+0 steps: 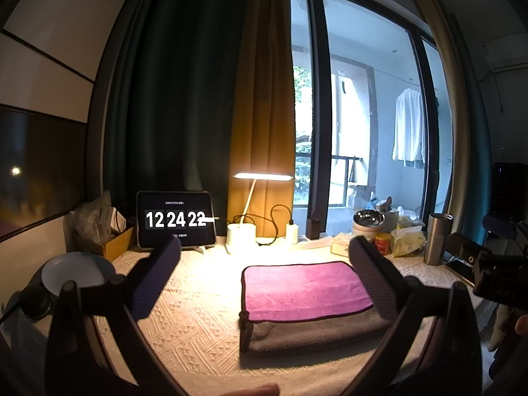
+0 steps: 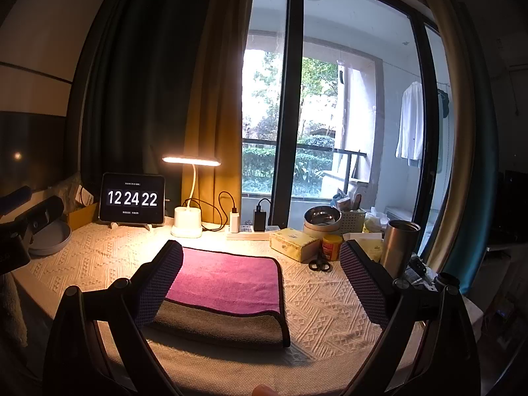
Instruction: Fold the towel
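Towel [image 1: 307, 292] lies folded into a neat rectangle on the tabletop [image 1: 198, 316], magenta face up with a grey layer showing along its near edge; in the right wrist view the towel [image 2: 227, 283] sits at lower centre of the frame. The left hand-held gripper [image 1: 264, 270] hangs above the cloth with its fingers spread wide and nothing between them, the towel lying just inside its right finger. The right hand-held gripper [image 2: 262, 274] is likewise wide open and holds nothing, its left finger overlapping the towel's left end in the picture. Behind the towel, toward the upper left, stand a lit desk lamp [image 2: 190, 194] and a tablet clock [image 2: 132, 198] reading 12 24 22. To the right are scissors [image 2: 319, 265] and a steel tumbler [image 2: 399, 246].
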